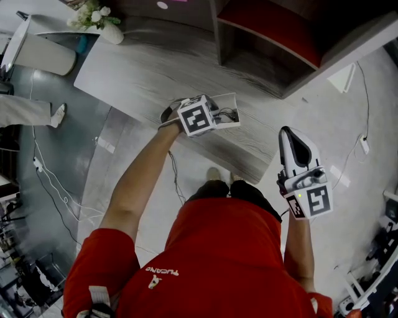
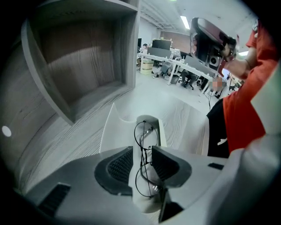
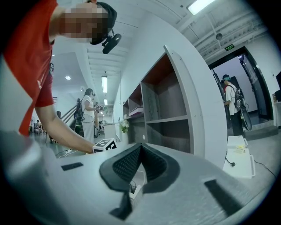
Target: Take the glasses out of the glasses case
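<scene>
Left gripper view: glasses (image 2: 143, 157) between jaws (apart).

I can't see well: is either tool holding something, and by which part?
Nothing is held. The left tool straddles the bridge of the glasses, jaws apart; the right tool is shut, empty.

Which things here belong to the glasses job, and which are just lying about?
Job: glasses, lying in the open white glasses case; left gripper, jaws open astride them; grey table under the case.
Lying about: vase of flowers; shelf unit; right gripper, shut and empty, held beside the table.
</scene>
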The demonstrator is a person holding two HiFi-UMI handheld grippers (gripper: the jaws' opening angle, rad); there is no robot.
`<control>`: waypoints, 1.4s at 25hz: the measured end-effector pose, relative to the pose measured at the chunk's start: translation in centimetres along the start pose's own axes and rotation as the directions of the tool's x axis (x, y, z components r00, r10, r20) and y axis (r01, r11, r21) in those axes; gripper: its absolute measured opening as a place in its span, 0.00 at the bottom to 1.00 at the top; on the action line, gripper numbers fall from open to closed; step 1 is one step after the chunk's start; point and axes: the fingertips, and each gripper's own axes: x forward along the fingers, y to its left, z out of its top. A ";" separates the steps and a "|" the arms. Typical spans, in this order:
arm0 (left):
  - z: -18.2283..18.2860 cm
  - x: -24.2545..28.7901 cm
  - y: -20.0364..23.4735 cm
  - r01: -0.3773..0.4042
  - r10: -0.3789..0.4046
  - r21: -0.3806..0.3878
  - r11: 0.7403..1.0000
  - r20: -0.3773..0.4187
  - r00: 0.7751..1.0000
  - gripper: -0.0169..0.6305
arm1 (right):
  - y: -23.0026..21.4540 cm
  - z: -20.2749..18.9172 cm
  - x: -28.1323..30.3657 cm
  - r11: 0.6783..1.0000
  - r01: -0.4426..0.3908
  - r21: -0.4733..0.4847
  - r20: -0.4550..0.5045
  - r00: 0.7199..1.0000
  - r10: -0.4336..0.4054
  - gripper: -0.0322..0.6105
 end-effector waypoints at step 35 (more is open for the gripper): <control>3.6 -8.6 0.4 -0.144 0.222 -0.244 0.959 0.334 0.916 0.07 | 1.9 0.6 0.8 0.998 -0.067 -0.008 0.030 0.997 0.067 0.06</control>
